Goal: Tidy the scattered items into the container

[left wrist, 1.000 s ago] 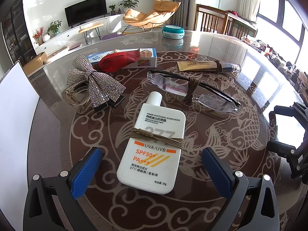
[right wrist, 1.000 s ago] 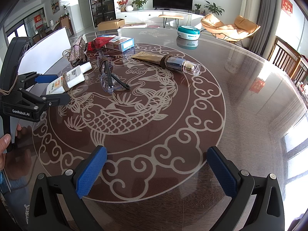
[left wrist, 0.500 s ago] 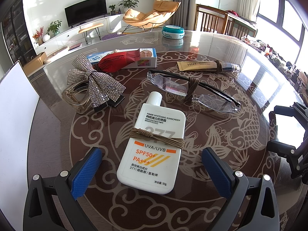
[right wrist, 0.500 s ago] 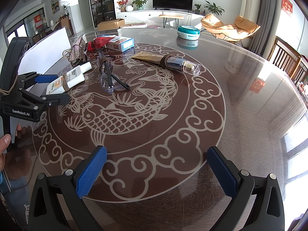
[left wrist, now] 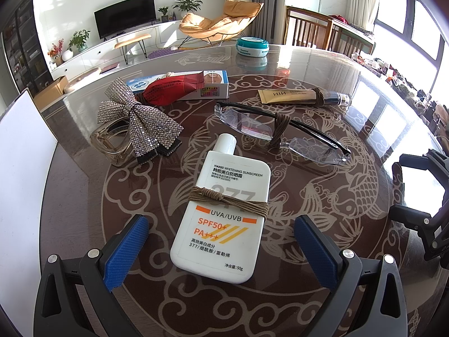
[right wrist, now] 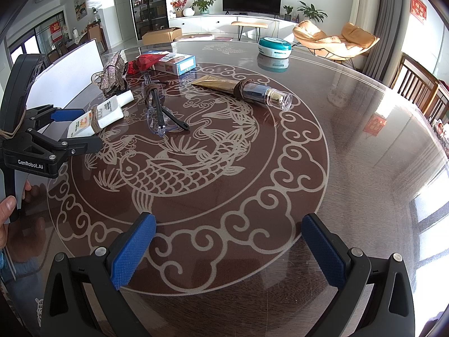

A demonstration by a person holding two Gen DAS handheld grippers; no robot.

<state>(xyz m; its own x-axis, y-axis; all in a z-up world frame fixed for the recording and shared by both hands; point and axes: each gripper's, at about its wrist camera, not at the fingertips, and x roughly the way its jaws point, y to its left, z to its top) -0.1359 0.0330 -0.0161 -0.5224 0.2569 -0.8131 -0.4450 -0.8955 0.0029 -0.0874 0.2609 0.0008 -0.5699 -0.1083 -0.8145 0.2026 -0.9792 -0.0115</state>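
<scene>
A white sunscreen bottle bound with brown cord lies flat on the round table, its lower end between the wide-open pads of my left gripper. It also shows in the right wrist view. Beyond it lie clear glasses, a rhinestone bow hair clip, a red packet on a blue-white box and a gold tube. The white container stands at the left. My right gripper is open and empty over bare table.
A teal round tin sits at the table's far edge. Wooden chairs stand beyond the table. In the right wrist view the left gripper's body and the holding hand show at the left.
</scene>
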